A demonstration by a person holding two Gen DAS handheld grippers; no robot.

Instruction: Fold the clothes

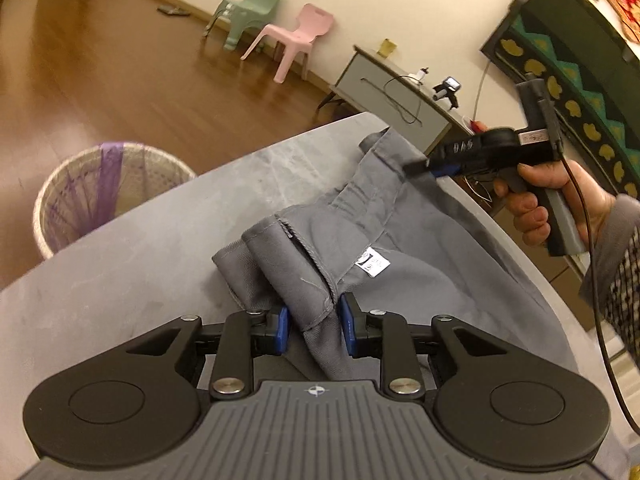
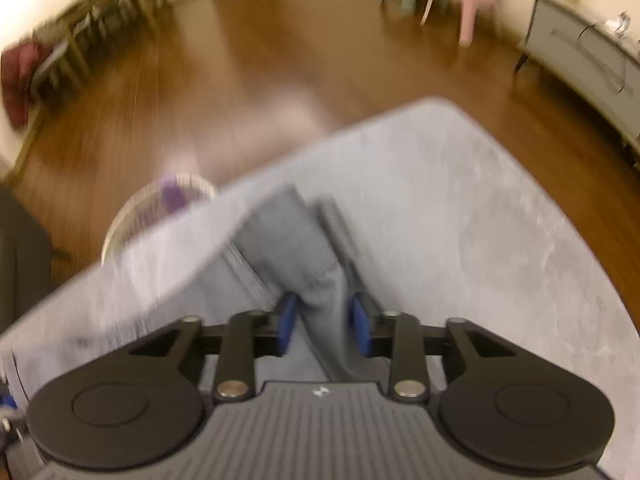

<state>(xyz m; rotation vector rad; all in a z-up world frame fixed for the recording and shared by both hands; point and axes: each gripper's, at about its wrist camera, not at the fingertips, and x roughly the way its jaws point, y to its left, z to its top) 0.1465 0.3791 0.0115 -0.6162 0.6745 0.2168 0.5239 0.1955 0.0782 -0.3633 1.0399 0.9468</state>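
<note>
A grey garment (image 1: 400,240) lies crumpled on the grey table (image 1: 160,260), with a white label (image 1: 372,264) showing inside it. My left gripper (image 1: 314,320) is shut on a bunched, hemmed fold at the garment's near end. A hand (image 1: 552,200) holds my right gripper (image 1: 424,168) with its tips at the garment's far edge near the table corner. In the blurred right wrist view a ridge of the garment (image 2: 288,240) runs between the blue pads of the right gripper (image 2: 322,324). The jaws stand apart around it, and I see no squeeze on the cloth.
A wicker basket (image 1: 108,192) with a purple liner stands on the wooden floor beyond the table's left edge. A pink chair (image 1: 296,36), a green chair (image 1: 248,8) and a grey cabinet (image 1: 396,92) line the far wall. The table's rounded corner (image 2: 436,104) is close ahead.
</note>
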